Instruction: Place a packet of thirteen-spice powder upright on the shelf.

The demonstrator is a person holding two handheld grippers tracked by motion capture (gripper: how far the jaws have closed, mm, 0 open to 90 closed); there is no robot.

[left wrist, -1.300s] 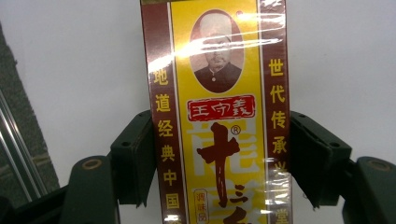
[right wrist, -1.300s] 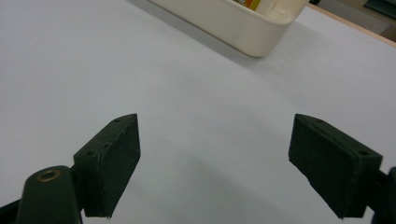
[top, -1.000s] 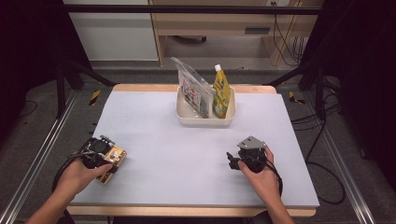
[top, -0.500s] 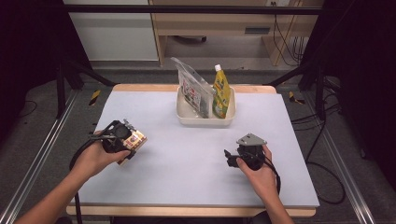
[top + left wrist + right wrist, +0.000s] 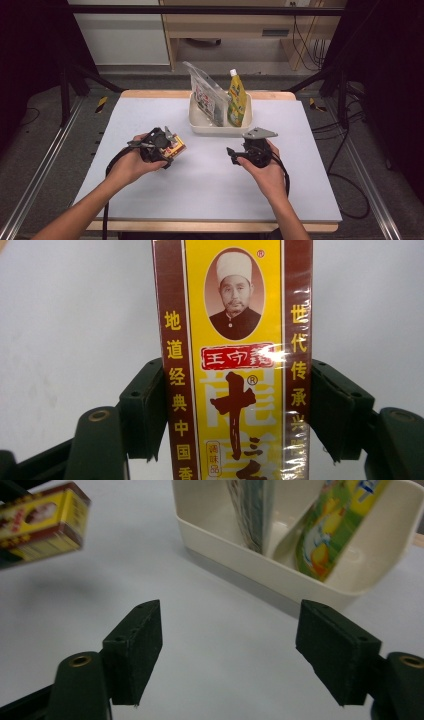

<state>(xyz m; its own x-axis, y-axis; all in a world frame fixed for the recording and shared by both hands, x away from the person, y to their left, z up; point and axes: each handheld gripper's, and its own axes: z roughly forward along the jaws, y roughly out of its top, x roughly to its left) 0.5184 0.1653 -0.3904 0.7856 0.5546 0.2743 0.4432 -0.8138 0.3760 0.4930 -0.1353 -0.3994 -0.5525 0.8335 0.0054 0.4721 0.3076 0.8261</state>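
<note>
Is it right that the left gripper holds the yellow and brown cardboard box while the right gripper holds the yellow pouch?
Not quite. The left gripper does hold the yellow and brown cardboard box, but the right gripper is open and empty; the yellow pouch stands in the white tray, as the right gripper view shows.

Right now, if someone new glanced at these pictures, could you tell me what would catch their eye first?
Probably the yellow and brown spice box, clamped between the jaws of the left hand-held gripper above the white table. Next, the cream tub at the table's far edge, holding a clear bag and a yellow spouted pouch. The right hand-held gripper points at that tub with nothing between its jaws.
</note>
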